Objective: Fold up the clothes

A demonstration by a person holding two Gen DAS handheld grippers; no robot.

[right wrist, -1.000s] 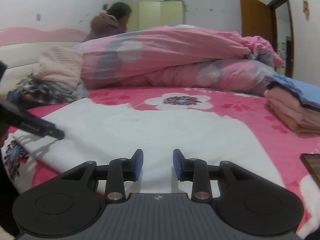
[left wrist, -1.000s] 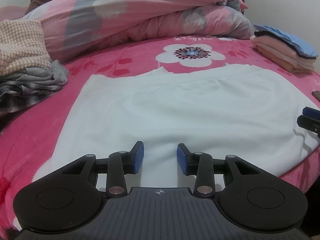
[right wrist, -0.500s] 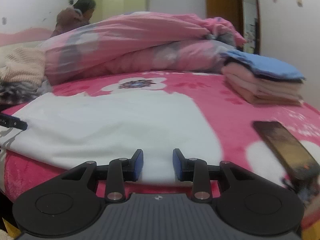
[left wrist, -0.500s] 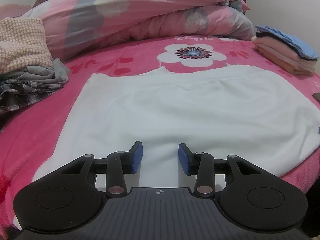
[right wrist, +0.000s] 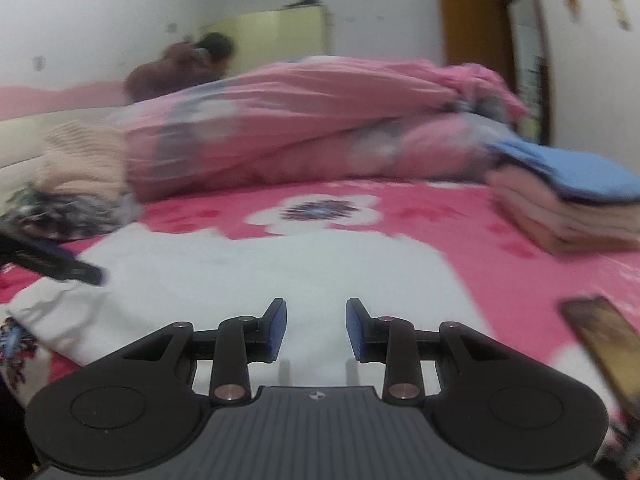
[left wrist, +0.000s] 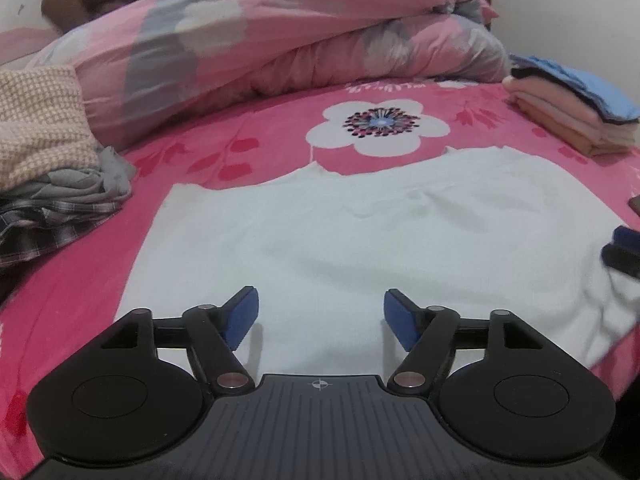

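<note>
An unfolded heap of clothes (left wrist: 48, 184) sits at the bed's (left wrist: 248, 148) left edge. The white garment (left wrist: 360, 232) lies flat mid-bed; over its near hem the left tool (left wrist: 321, 316) is spreading, pinching nothing, and the right tool (right wrist: 316, 326) hangs parted, empty. Folded stack (left wrist: 568, 112) far right.

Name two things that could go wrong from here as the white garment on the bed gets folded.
1. The left gripper hovers over the white garment with its jaws opening and nothing between them; a shallow pinch might slip off the cloth or also catch the pink bedspread beneath it.
2. The phone lies near the garment's right side; a sweeping fold could knock it.
</note>
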